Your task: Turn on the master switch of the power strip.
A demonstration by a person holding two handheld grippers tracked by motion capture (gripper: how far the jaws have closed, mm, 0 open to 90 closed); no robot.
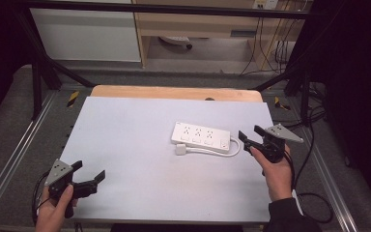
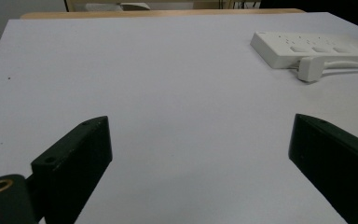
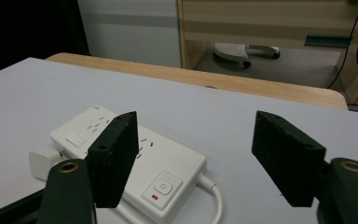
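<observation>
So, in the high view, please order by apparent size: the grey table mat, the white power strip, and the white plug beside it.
Largest to smallest:
1. Grey table mat
2. White power strip
3. White plug, lying against the strip's near edge

The differences are plain, so nearness to the camera does not change the order.

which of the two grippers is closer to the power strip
The right gripper, at the table's right edge just past the power strip and its switch end. The left gripper sits at the near left corner, far off.
</observation>
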